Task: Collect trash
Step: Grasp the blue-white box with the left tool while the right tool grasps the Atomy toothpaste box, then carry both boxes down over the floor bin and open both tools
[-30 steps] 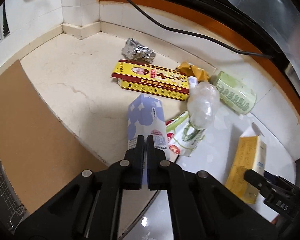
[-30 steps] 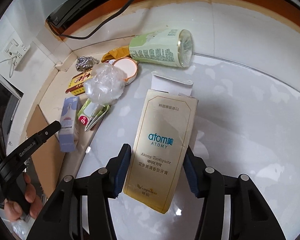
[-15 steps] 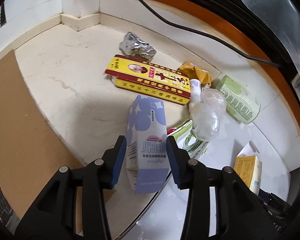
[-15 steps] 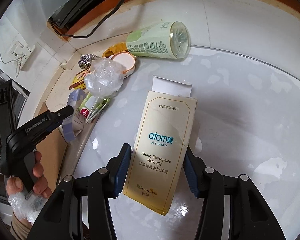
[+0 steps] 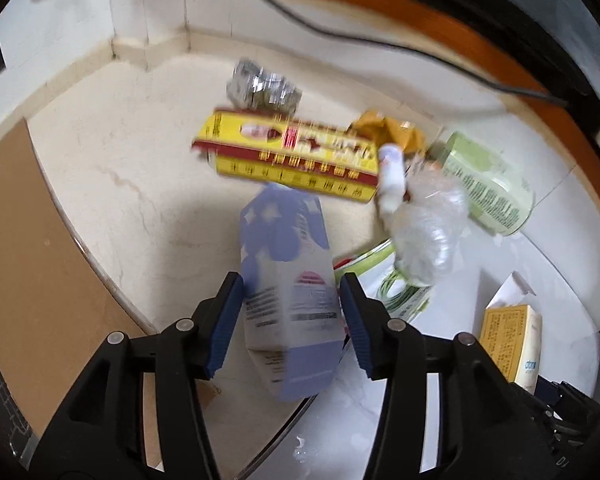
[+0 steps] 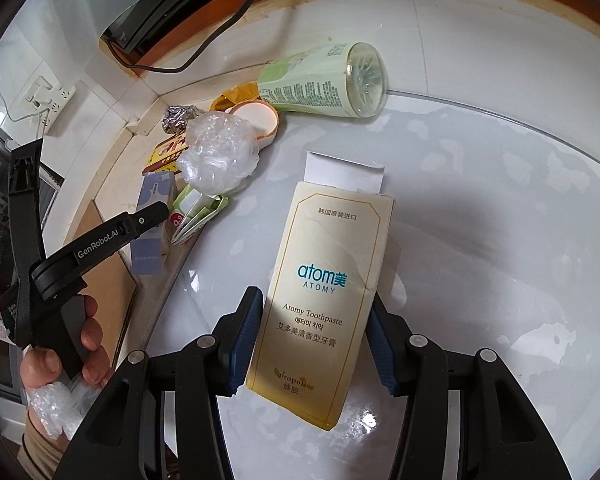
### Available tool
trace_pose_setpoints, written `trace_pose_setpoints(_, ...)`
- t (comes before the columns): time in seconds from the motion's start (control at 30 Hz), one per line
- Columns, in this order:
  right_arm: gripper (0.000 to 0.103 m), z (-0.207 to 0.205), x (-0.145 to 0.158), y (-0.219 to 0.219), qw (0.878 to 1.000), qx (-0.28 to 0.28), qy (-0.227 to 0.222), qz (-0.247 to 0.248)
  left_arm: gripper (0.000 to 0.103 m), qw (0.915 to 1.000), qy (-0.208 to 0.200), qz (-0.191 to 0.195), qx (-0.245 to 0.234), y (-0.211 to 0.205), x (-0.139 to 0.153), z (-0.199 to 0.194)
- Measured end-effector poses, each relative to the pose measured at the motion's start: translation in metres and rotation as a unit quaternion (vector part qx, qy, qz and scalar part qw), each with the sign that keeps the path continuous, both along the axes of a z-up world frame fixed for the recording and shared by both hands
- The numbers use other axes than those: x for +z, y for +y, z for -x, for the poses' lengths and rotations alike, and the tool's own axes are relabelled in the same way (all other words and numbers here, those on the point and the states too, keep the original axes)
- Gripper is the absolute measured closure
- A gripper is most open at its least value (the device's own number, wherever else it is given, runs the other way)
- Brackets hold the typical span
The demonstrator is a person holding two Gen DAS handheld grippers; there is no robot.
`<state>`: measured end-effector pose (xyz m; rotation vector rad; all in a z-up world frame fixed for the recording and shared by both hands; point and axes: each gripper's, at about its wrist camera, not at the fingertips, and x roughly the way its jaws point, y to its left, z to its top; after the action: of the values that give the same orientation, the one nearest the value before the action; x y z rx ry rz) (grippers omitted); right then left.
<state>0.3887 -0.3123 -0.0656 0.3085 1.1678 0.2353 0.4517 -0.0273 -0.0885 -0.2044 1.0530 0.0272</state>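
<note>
The left hand-held gripper (image 5: pixel 292 308) angles down over the counter (image 5: pixel 132 184), its blue pads spread either side of a flattened lavender carton (image 5: pixel 290 304) — contact is blurred. The right hand-held gripper (image 6: pixel 314 338) pinches a glossy cream toothpaste box (image 6: pixel 324 300) by its long edges — flap open.

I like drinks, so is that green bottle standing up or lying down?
Lying down. The green bottle rests on its side, its round clear bottom facing the right wrist camera.

Left gripper (image 5: pixel 291 292) at 6 o'clock, jaws spread; right gripper (image 6: pixel 314 330) at 6 o'clock, jaws clamped; left hand (image 6: pixel 70 354) at 8 o'clock
</note>
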Motion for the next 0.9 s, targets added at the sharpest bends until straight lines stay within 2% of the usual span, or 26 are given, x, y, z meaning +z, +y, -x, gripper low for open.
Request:
trace_pose_setpoints(0.07,0.053,0.000,0.000,-0.001,1.000,0.000,-0.001,0.000,0.058,0.9997,0.020,0.011,0.008,0.004,-0.009,-0.004)
trace_pose_setpoints(0.2,0.053,0.000,-0.001,-0.001,1.000,0.003,-0.004,-0.001,0.072,0.9999,-0.001,0.002,0.014,0.003,-0.008,-0.002)
trace_pose_setpoints(0.4,0.054,0.005,-0.001,-0.004,1.000,0.000,-0.005,-0.009,0.072,0.9997,-0.019,0.002,0.018,0.007,0.005,0.012)
trace_pose_setpoints(0.5,0.055,0.012,0.001,-0.005,1.000,-0.002,-0.006,-0.015,0.072,0.9996,-0.027,0.004,0.011,0.009,0.019,0.034)
trace_pose_setpoints(0.73,0.055,0.065,0.031,-0.003,0.998,0.001,-0.050,-0.042,0.072,0.9970,-0.062,-0.024,-0.041,0.006,0.056,0.133)
trace_pose_setpoints(0.9,0.055,0.131,0.053,0.013,0.994,0.012,-0.105,-0.042,0.072,0.9945,-0.082,0.022,-0.062,0.015,0.066,0.227)
